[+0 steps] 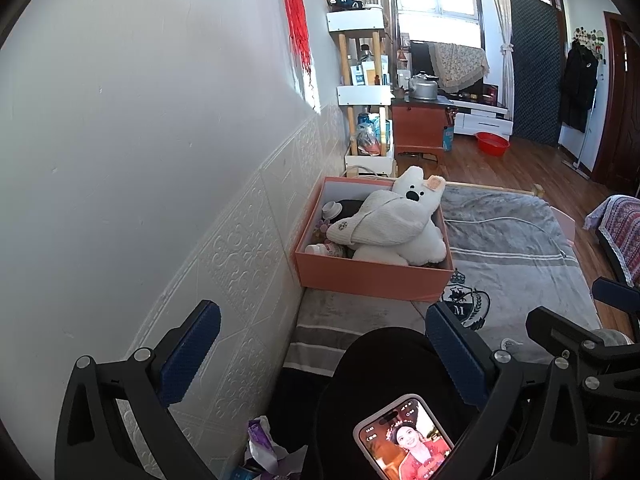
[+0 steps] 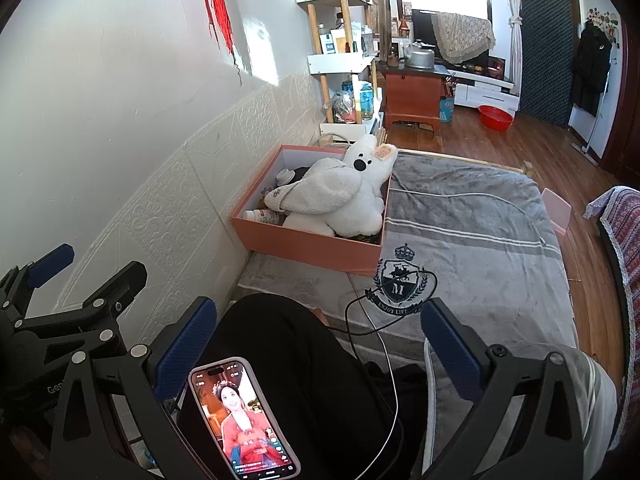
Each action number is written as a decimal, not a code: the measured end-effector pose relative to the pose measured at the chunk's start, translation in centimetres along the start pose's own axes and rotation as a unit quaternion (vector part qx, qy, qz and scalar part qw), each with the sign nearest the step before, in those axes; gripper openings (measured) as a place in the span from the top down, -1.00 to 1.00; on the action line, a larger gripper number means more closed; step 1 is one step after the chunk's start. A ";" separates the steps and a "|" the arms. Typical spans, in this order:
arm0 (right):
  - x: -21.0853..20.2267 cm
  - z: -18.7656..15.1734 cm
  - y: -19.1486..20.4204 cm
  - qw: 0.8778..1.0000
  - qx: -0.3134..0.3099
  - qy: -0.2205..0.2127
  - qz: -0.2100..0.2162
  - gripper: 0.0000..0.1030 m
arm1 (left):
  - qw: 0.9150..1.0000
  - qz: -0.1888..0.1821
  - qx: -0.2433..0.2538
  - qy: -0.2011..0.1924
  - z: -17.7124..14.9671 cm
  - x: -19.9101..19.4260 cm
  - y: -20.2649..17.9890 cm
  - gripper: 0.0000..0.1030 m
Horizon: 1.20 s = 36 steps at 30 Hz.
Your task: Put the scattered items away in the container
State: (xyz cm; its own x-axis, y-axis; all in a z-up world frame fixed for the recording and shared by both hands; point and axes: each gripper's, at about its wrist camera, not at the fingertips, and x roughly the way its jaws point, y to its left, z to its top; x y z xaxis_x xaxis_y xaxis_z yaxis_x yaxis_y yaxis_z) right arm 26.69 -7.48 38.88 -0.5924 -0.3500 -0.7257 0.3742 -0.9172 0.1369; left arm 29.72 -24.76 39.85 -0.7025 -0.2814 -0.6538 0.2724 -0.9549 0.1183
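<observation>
Salmon-pink box (image 1: pixel 372 276) (white inside) sits ahead of both spread, empty claws, left (image 1: pixel 320 356) and right (image 2: pixel 320 348); white plush bear (image 1: pixel 404 236) fills it

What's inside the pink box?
The box holds a white plush bear, a knit hat lying on it, a small white cup and a jar. Anything under the bear is hidden.

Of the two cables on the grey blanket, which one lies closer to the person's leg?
The black cable, looped over the crest beside the leg; the white cable trails farther away toward the bed's far edge.
</observation>
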 end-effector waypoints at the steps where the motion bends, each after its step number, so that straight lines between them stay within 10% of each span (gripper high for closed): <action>1: 0.0 0.0 0.0 1.000 0.000 0.001 0.001 -0.99 | 1.000 0.000 0.000 0.000 0.0 0.0 0.0 -1.00; 36: 0.1 -0.5 -0.5 1.000 -0.003 0.012 0.008 -0.99 | 1.000 0.005 -0.004 0.007 -0.7 0.5 0.5 -1.00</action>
State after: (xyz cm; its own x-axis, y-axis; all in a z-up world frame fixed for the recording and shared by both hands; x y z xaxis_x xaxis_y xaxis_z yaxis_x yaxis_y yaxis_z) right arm 26.83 -6.99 38.39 -0.5691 -0.3602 -0.7392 0.3875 -0.9104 0.1453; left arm 30.01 -25.33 39.07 -0.6901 -0.2885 -0.6637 0.2843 -0.9514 0.1180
